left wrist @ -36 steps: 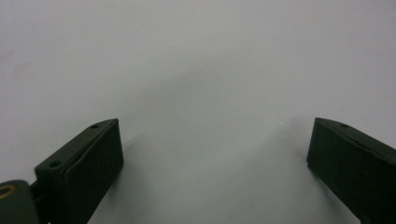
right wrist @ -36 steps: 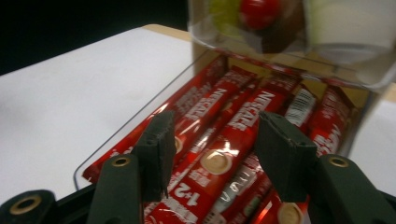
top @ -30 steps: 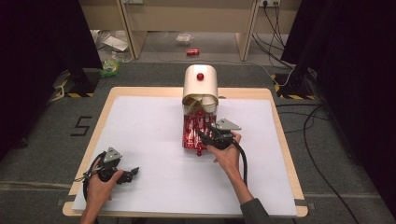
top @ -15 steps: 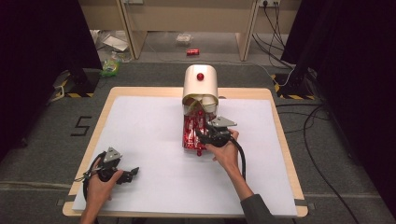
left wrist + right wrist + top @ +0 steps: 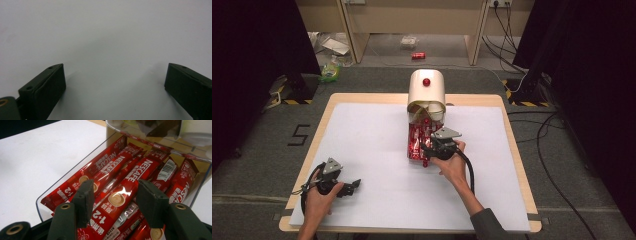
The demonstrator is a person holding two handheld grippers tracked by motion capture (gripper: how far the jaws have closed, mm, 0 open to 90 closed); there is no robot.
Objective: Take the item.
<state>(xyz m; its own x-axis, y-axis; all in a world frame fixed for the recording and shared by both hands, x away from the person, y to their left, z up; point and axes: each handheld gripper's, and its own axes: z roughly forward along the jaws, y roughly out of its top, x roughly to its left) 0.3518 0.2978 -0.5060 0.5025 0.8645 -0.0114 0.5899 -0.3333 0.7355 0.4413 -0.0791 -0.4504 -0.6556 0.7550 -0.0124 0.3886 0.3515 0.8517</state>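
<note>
From the high view, the white table [image 5: 362,145] carried a cream dispenser [image 5: 427,95] near the middle of its far edge, with a clear tray [image 5: 411,150] reaching from it toward the table's centre, packed with red coffee sticks [image 5: 417,142]. The right gripper [image 5: 432,149] sat at the tray's near end, plainly the closer of the two. The left gripper [image 5: 354,184] lay well apart by the near left corner, with bare table all round it.

In the left gripper view, the left gripper [image 5: 113,82] stood wide open over plain white surface, nothing between its jaws.

In the right gripper view, the right gripper [image 5: 113,200] was about half open and straddled one coffee stick [image 5: 120,195] lying on top of the heap. The stick's long axis ran away from the gripper toward the dispenser [image 5: 160,130], so the jaws faced its two long sides. Whether the pads already pressed it could not be told; a sliver of gap seemed to show on each side. Neighbouring sticks crowded both flanks, and the tray's clear wall [image 5: 62,180] ran close on the left, so room to close looked tight, and lifting toward the gripper's side seemed the freest way out.
</note>
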